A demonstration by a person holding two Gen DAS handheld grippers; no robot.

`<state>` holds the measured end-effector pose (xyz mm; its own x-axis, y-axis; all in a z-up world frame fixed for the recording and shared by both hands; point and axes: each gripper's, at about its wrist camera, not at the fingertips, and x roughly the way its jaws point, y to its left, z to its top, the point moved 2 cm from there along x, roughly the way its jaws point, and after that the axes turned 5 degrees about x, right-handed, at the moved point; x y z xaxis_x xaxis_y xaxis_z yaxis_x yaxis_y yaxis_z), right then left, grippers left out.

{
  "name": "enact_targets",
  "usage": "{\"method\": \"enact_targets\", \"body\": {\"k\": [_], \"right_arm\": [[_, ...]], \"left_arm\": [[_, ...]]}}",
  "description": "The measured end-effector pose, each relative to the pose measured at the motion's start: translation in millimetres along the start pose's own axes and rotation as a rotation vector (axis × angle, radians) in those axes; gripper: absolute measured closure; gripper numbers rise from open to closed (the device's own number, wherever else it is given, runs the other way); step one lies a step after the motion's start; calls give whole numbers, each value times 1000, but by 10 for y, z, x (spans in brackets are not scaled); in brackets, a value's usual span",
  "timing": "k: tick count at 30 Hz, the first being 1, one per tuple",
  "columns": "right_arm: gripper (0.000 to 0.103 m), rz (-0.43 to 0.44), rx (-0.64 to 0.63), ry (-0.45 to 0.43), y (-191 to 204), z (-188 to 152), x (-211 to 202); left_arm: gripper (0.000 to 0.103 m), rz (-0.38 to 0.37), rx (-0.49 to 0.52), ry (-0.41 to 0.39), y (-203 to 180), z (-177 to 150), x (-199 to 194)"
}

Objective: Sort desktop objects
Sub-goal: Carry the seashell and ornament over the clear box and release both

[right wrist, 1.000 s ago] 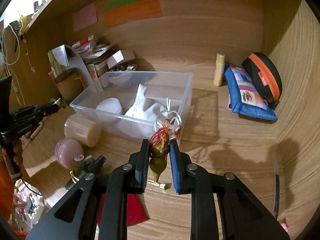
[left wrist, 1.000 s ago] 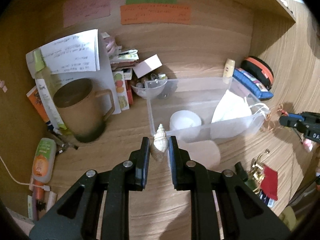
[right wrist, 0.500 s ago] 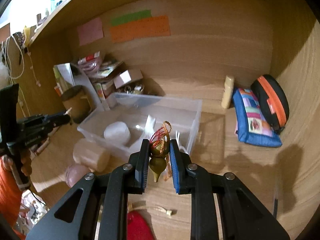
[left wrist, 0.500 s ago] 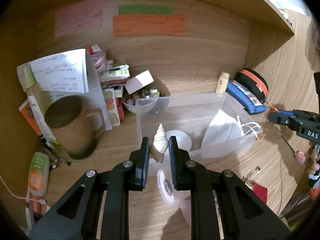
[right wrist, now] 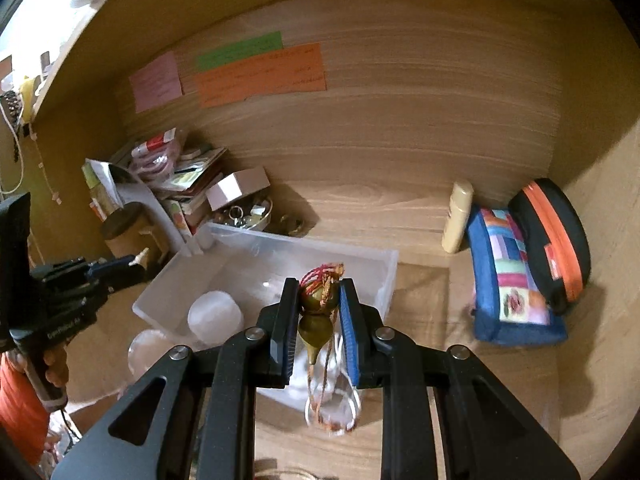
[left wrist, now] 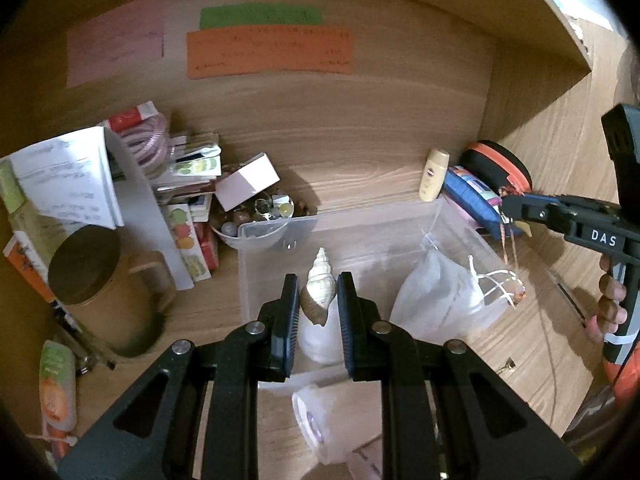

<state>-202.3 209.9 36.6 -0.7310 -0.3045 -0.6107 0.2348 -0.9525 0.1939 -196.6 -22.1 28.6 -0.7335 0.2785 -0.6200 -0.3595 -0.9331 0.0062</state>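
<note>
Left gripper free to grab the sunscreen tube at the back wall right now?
Probably not: the left gripper is shut on a seashell, and the clear bin sits between it and the tube.

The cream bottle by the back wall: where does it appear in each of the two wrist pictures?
Left wrist: cream bottle stands upper right, just left of the blue pouch.
Right wrist: cream bottle stands right of centre, again left of the blue pouch.
Shared landmark: orange note on the back wall.

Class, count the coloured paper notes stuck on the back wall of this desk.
3: a pink note at the left, a green note to its right, and an orange note just below the green one.
</note>
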Motion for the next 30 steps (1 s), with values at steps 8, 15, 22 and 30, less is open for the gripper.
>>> {"method": "enact_targets", "body": {"k": [8,15,22,30], "right_arm": [[85,-1,-35,21,17,145,279],[85,6,-46,106,-49,100,643],[85,-10,-73,205,-54,-1,951],[85,-24,-142,266,29,-51,1080]], "left_arm": [[85,-28,2,41,-11,68,294],[85,-70,18,115,-114,119,617],[85,-104,44,215,-282,134,931],[85,-107,73,294,-420,138,1173]]}}
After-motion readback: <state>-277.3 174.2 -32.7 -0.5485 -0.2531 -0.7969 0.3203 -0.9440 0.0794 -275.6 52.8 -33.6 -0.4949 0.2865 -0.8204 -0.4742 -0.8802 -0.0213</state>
